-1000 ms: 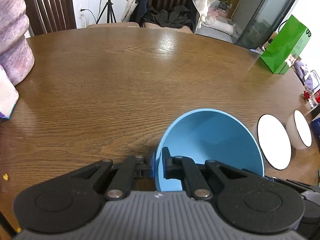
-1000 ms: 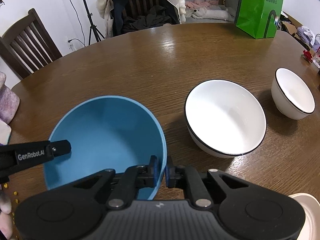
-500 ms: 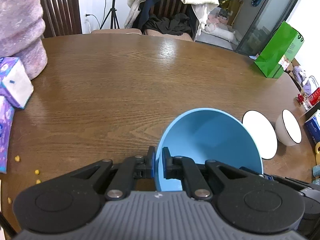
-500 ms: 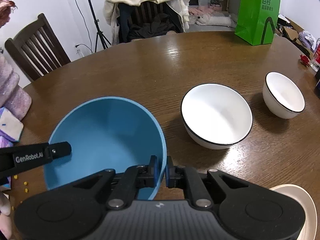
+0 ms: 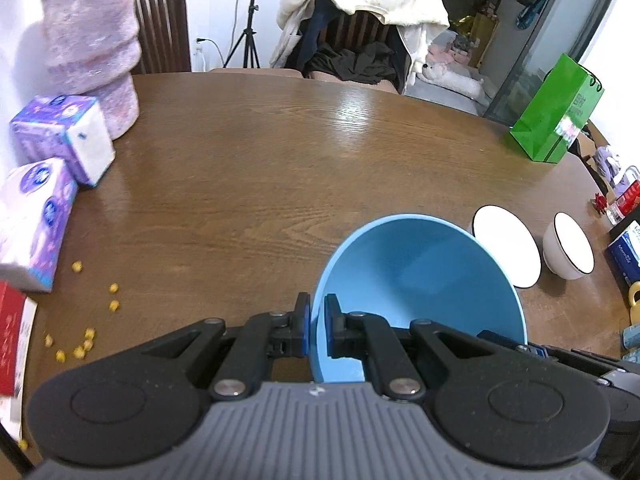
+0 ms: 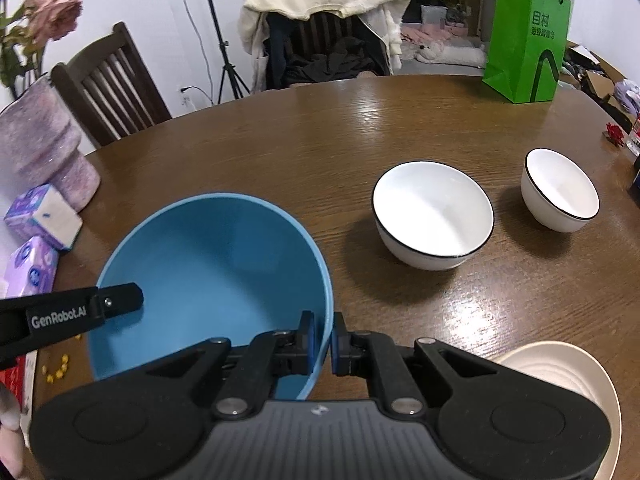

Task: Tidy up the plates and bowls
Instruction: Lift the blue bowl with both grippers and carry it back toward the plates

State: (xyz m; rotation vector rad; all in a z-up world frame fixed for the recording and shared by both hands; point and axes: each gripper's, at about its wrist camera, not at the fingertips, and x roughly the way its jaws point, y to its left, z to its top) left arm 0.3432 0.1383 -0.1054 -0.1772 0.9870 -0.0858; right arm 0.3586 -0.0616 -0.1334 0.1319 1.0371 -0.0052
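A large blue bowl (image 5: 420, 280) (image 6: 208, 264) hangs above the wooden table (image 5: 260, 168), held by both grippers. My left gripper (image 5: 317, 326) is shut on its left rim. On the opposite rim my right gripper (image 6: 323, 338) is shut too, and the left gripper's finger (image 6: 80, 312) shows at the far rim in the right wrist view. To the right stand a big white black-rimmed bowl (image 6: 434, 214) (image 5: 506, 250) and a small white bowl (image 6: 560, 188) (image 5: 568, 244). A cream plate (image 6: 560, 376) lies at the lower right.
A green paper bag (image 6: 528, 40) (image 5: 556, 120) stands at the far right. At the left are a pink textured vase (image 5: 92, 52), tissue packs (image 5: 64, 140) and scattered yellow kernels (image 5: 84, 340). Chairs (image 6: 108, 88) stand behind the table.
Both grippers have risen and drawn back with the blue bowl between them; the white bowls look smaller and farther, and the tissue packs and kernels have come into view at the left.
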